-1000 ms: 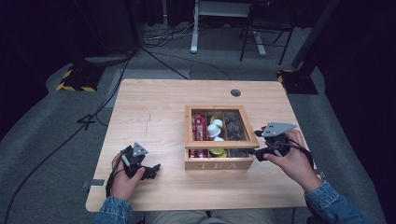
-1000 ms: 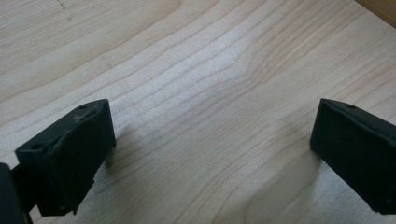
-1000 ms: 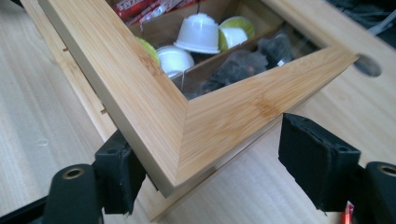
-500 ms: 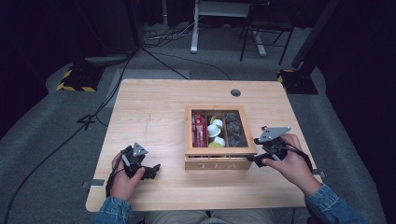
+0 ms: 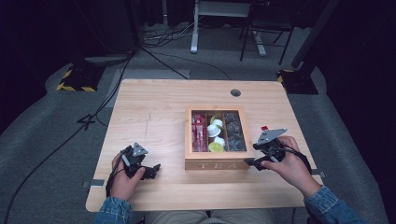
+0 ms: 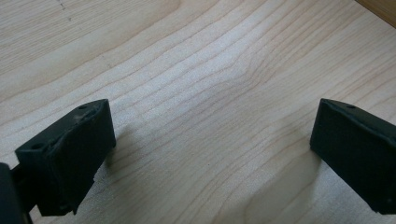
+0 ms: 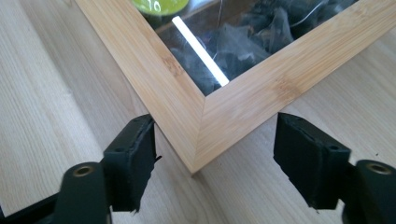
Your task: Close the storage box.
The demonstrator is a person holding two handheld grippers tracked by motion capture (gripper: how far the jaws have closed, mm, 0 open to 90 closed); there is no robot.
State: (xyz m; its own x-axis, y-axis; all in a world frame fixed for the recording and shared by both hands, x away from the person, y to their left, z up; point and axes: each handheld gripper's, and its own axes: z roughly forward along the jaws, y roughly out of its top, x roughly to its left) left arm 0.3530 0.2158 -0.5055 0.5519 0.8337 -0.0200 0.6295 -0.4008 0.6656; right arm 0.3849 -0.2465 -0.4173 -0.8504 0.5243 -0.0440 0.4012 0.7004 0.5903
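1. Nearest the person, the left gripper (image 5: 148,171) is resting low on the bare table (image 5: 159,112), well apart from the box; in the left gripper view its jaws are standing wide with only wood grain between them.
2. The right gripper (image 7: 215,156) is the nearer one by far: it is sitting at the near right corner of the tea box (image 5: 216,163), jaws straddling that corner of the lid frame and just closing in. The left pad is touching or almost touching the frame; the right pad is not pressing yet.
3. The box is lying to the left of this gripper and stretching away from it.
4. Farther in, under the glass lid, dark tea bags (image 7: 261,37) are filling the closest compartment.
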